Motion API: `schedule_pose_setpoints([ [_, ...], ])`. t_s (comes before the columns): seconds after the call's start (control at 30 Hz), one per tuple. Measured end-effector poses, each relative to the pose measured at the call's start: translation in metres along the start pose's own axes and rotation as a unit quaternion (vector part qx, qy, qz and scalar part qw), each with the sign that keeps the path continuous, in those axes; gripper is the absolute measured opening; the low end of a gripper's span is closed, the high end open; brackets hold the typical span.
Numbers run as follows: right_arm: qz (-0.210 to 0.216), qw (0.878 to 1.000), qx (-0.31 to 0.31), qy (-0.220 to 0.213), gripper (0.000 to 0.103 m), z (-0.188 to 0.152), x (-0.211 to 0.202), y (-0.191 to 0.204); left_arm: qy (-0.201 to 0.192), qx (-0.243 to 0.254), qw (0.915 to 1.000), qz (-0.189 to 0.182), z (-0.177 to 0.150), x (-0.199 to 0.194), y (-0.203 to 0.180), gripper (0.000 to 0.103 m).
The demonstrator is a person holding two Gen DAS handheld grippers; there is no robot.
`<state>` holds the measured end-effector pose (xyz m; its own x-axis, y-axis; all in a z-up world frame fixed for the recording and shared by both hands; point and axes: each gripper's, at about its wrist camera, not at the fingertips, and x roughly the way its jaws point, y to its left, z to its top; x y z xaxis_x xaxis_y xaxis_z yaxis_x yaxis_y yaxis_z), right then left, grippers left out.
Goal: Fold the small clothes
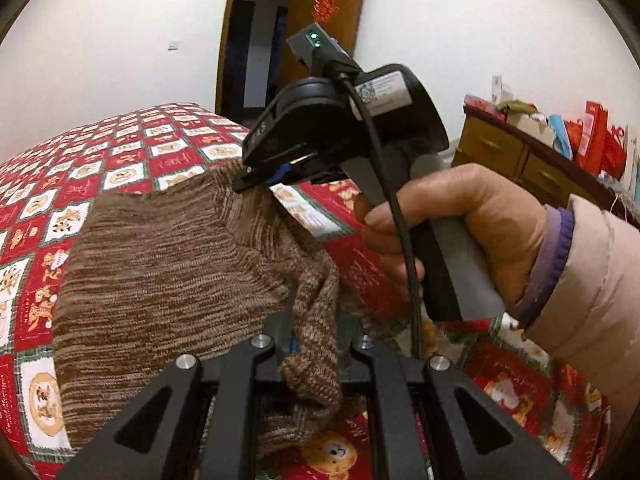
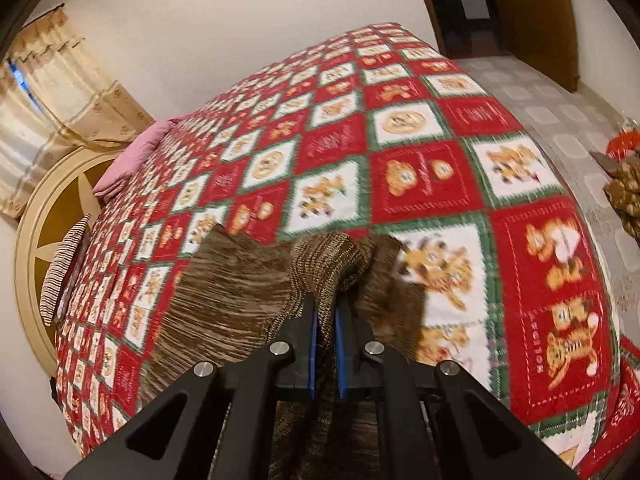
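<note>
A small brown knitted sweater (image 1: 160,264) lies on the bed, lifted at two points. My left gripper (image 1: 314,344) is shut on a ribbed edge of the sweater, which bunches between its fingers and hangs below them. My right gripper (image 1: 260,178), held in a hand, is shut on the sweater's far edge and lifts it off the bed. In the right wrist view the right gripper (image 2: 326,320) is shut on a fold of the sweater (image 2: 224,300), with blue pads (image 2: 313,344) pressed on the cloth. The cloth under the fingers is blurred.
The bed carries a red, white and green bear-patterned quilt (image 2: 420,128). A pink pillow (image 2: 136,156) and a striped cushion (image 2: 66,264) lie at the headboard. A wooden dresser (image 1: 520,160) with bags stands right, an open door (image 1: 280,36) behind.
</note>
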<state>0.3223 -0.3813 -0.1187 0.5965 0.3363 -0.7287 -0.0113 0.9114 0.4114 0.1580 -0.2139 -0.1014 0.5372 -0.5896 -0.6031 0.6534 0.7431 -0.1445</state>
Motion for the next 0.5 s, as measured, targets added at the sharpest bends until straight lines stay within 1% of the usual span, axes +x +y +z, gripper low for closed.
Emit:
schedule_pose_setpoints([
  [0.07,-0.007,1.0,0.004,0.002,0.007,-0.006,0.001,-0.006,0.007,-0.001,1.0,-0.003,-0.002,0.003,-0.001,0.01],
  [0.23,-0.013,1.0,0.015,-0.005,0.007,-0.012,0.001,-0.013,0.009,0.009,0.9999,-0.004,-0.005,0.008,-0.01,0.01],
  [0.33,-0.034,0.999,0.004,-0.003,0.007,-0.012,0.006,-0.011,0.014,0.005,0.9999,-0.006,-0.002,0.013,-0.013,0.01],
  [0.4,-0.039,0.999,0.003,-0.001,0.007,-0.01,0.008,-0.013,0.02,0.003,0.9998,-0.008,-0.001,0.018,-0.014,0.01],
  [0.5,-0.046,0.999,-0.007,-0.001,0.006,-0.009,0.013,-0.015,0.036,-0.017,0.9991,-0.014,-0.002,0.027,-0.011,0.01],
])
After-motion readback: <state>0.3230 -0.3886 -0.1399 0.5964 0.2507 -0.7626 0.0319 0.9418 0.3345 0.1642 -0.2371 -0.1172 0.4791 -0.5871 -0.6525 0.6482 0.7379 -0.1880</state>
